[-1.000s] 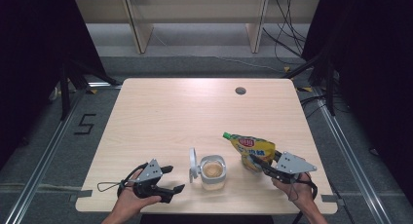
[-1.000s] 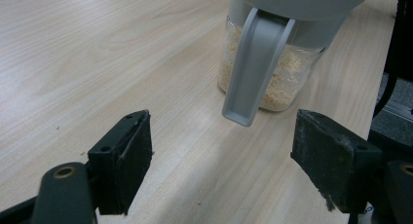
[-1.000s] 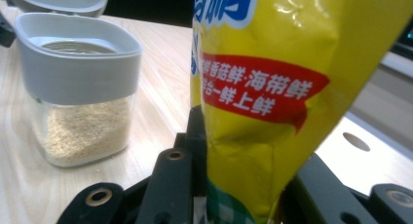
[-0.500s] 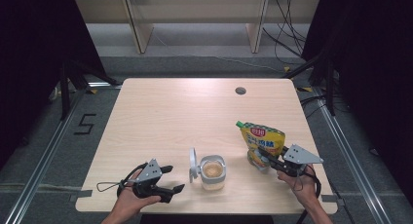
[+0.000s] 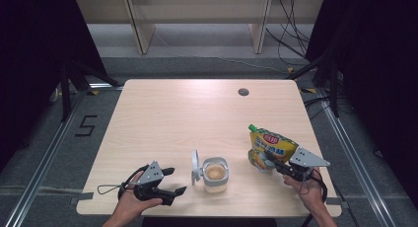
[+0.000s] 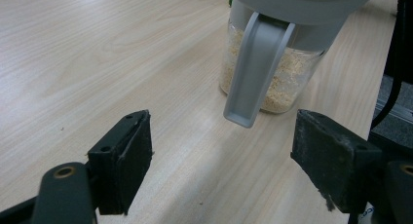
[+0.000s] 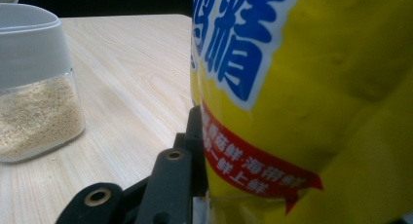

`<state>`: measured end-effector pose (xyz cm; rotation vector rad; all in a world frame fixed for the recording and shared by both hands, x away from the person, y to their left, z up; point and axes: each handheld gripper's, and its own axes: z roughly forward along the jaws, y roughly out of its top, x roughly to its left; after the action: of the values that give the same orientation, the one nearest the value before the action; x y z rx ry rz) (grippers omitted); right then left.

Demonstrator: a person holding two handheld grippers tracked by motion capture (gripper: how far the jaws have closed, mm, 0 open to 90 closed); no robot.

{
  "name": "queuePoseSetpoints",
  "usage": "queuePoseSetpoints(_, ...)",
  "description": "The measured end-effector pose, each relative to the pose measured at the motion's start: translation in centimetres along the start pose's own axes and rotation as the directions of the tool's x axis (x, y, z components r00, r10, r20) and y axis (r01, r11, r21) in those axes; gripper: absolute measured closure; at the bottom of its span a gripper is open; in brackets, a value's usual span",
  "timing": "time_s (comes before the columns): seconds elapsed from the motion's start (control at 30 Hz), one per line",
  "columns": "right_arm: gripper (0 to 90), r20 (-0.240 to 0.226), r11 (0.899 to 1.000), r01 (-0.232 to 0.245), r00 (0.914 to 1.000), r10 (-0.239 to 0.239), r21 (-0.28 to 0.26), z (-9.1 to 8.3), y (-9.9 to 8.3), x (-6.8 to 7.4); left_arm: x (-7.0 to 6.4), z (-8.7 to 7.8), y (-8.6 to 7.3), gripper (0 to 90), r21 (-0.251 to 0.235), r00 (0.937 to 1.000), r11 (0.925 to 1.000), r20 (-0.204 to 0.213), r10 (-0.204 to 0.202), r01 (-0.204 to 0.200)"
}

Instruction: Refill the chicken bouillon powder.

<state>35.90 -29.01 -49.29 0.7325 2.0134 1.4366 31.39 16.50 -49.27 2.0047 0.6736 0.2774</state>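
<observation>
At the left, the left gripper (image 5: 170, 181) is held low over the desk (image 5: 197, 118) with its fingers (image 6: 124, 165) spread wide and nothing between them. Just ahead of those fingers stands a clear jar (image 5: 215, 174) part-filled with pale granules, its grey hinged lid (image 5: 195, 167) flipped open on the side nearest them, the lid's latch tab hanging down in front of the glass in the left gripper view. The jar is judged rigid and fairly steady, though smooth-walled and likely to slide if nudged; its body below the grey collar would be the sounder place for a hold than the loose lid. Farther right, beyond the jar, a yellow pouch (image 5: 270, 149) with a green cap is clamped low on its body by the right gripper (image 5: 268, 157), one finger (image 7: 168, 185) being seen pressed against the film. The pouch is upright, tilted slightly, its base near the desk. It appears soft, slick and bottom-heavy, so buckling above the fingers is to be expected when tipped.
</observation>
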Motion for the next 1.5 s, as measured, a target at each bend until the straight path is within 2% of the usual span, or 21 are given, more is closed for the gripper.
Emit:
queuePoseSetpoints(0.03,73.0,-0.005,1.0,0.008,1.0,-0.008,0.006,-0.1,0.0,-0.1,-0.1,0.0,0.0,21.9,0.001,0.9997,0.9997,0.0,-0.025,0.025)
queuePoseSetpoints(0.17,68.0,0.004,1.0,-0.025,0.9997,0.025,0.001,-0.4,0.2,0.1,0.0,0.0,0.0,21.9,0.0,1.0,1.0,-0.002,-0.003,0.003)
queuePoseSetpoints(0.2,65.8,0.007,0.997,-0.073,0.9973,0.073,0.019,-0.7,0.3,0.4,0.0,0.0,0.0,22.0,0.005,1.0,1.0,-0.005,-0.001,0.001)
queuePoseSetpoints(0.3,54.4,0.044,0.994,-0.112,0.9927,0.113,-0.012,-1.2,0.6,0.6,-0.1,0.0,0.0,21.9,0.0,0.9997,0.9997,-0.003,-0.024,0.024)
queuePoseSetpoints(0.4,44.4,0.081,0.987,-0.163,0.9833,0.163,-0.004,-2.1,0.8,1.4,0.1,0.0,0.0,21.9,-0.002,0.9999,1.0,-0.01,-0.001,0.001)
queuePoseSetpoints(0.43,41.1,0.104,0.992,-0.128,0.9861,0.129,-0.017,-2.2,0.7,1.3,0.1,0.0,0.0,21.9,-0.003,1.0,1.0,-0.005,-0.002,0.002)
queuePoseSetpoints(0.47,38.4,0.107,0.985,-0.168,0.9805,0.165,0.024,-2.6,0.8,1.6,0.1,0.0,0.0,22.0,-0.003,1.0,1.0,-0.005,-0.002,0.002)
queuePoseSetpoints(0.7,31.4,0.133,0.984,-0.169,0.978,0.161,0.055,-3.5,0.9,2.4,0.1,0.0,0.0,21.9,-0.002,0.9997,0.9997,-0.005,-0.023,0.023)
queuePoseSetpoints(0.8,30.1,0.161,0.974,-0.212,0.967,0.197,0.077,-3.7,0.9,3.2,0.2,-0.1,0.0,22.0,-0.005,0.9998,0.9999,-0.009,-0.015,0.015)
queuePoseSetpoints(0.83,29.0,0.158,0.981,-0.18,0.9734,0.166,0.078,-3.7,0.9,3.0,0.3,-0.1,0.0,21.9,-0.008,0.9999,0.9999,-0.008,-0.01,0.01)
queuePoseSetpoints(1.0,27.1,0.143,0.972,-0.206,0.9713,0.19,0.111,-3.8,0.5,3.4,0.3,-0.3,-0.1,22.0,-0.012,0.9996,0.9997,-0.021,-0.02,0.02)
queuePoseSetpoints(1.03,27.0,0.145,0.963,-0.246,0.9625,0.23,0.109,-3.9,0.5,3.7,0.3,-0.3,-0.2,21.9,-0.01,0.999,0.9991,-0.017,-0.04,0.04)
queuePoseSetpoints(1.07,26.7,0.143,0.97,-0.216,0.9693,0.2,0.109,-4.0,0.5,3.4,0.4,-0.4,-0.1,22.0,-0.012,0.9996,0.9997,-0.02,-0.021,0.02)
queuePoseSetpoints(1.17,26.3,0.151,0.972,-0.217,0.9677,0.202,0.094,-4.3,0.4,3.4,0.3,-0.4,-0.2,21.9,-0.009,0.9994,0.9997,-0.027,-0.023,0.023)
queuePoseSetpoints(1.2,25.2,0.161,0.962,-0.251,0.9591,0.233,0.105,-4.6,0.4,3.7,0.4,-0.4,-0.2,21.9,-0.005,0.9995,0.9999,-0.03,-0.012,0.012)
queuePoseSetpoints(1.27,24.5,0.159,0.965,-0.241,0.9617,0.223,0.106,-4.7,0.3,3.5,0.4,-0.4,-0.2,21.9,0.008,0.9994,1.0,-0.035,-0.002,0.002)
queuePoseSetpoints(1.3,23.7,0.172,0.956,-0.271,0.953,0.249,0.114,-4.8,0.3,3.9,0.4,-0.4,-0.1,21.9,0.006,0.9994,1.0,-0.035,-0.002,0.002)
queuePoseSetpoints(1.33,23.0,0.169,0.963,-0.243,0.9602,0.223,0.114,-4.8,0.2,3.7,0.1,-0.3,-0.2,22.0,-0.009,0.9988,0.9993,-0.03,-0.038,0.038)
queuePoseSetpoints(1.4,22.8,0.175,0.964,-0.238,0.9608,0.215,0.12,-5.0,0.2,3.8,0.3,-0.4,-0.1,22.0,-0.003,0.9996,1.0,-0.028,-0.007,0.007)
queuePoseSetpoints(1.43,22.8,0.19,0.955,-0.271,0.9504,0.246,0.12,-5.1,0.3,4.2,0.2,-0.3,-0.1,21.9,-0.005,0.9993,0.9995,-0.02,-0.031,0.031)
queuePoseSetpoints(1.5,22.2,0.182,0.965,-0.23,0.9615,0.205,0.125,-5.2,0.1,4.0,0.3,-0.4,-0.1,22.0,-0.013,0.9994,0.9997,-0.027,-0.019,0.019)
